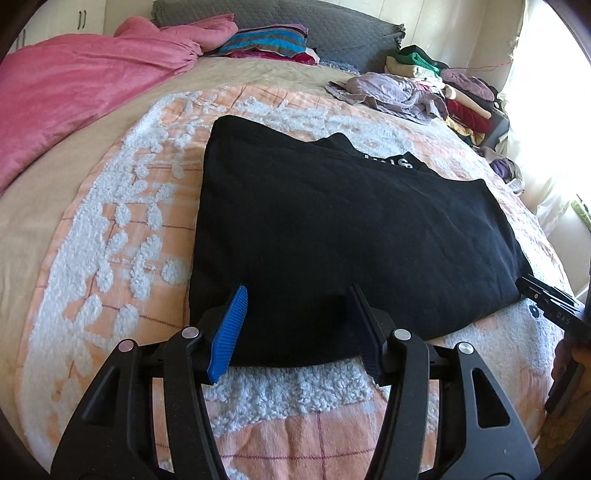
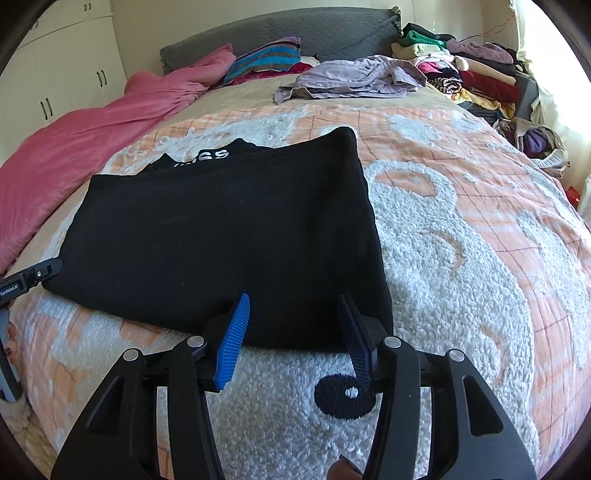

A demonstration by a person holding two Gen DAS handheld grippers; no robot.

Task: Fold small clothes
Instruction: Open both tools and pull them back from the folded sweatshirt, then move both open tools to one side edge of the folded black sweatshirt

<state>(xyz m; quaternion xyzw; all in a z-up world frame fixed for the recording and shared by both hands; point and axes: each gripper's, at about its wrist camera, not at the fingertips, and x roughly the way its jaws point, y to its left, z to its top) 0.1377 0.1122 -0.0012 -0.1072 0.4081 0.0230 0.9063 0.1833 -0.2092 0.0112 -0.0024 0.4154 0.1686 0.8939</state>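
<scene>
A black garment (image 1: 332, 229) lies folded flat on the peach and white tufted blanket (image 1: 122, 236); white lettering shows on its far layer. My left gripper (image 1: 297, 295) is open, its blue-padded fingers spread just above the garment's near left edge with nothing between them. In the right wrist view the same black garment (image 2: 221, 240) sits left of centre, and my right gripper (image 2: 293, 302) is open over its near right corner. Each gripper shows at the edge of the other's view: the right gripper (image 1: 550, 302) beside the garment's right corner, the left gripper (image 2: 29, 280) beside its left corner.
A pink duvet (image 1: 81, 88) covers the bed's left side. A crumpled lilac garment (image 2: 354, 77) and a heap of mixed clothes (image 2: 472, 74) lie at the far right by a grey headboard (image 2: 295, 33). A striped pillow (image 1: 266, 40) lies at the back. A black round patch (image 2: 343, 398) marks the blanket.
</scene>
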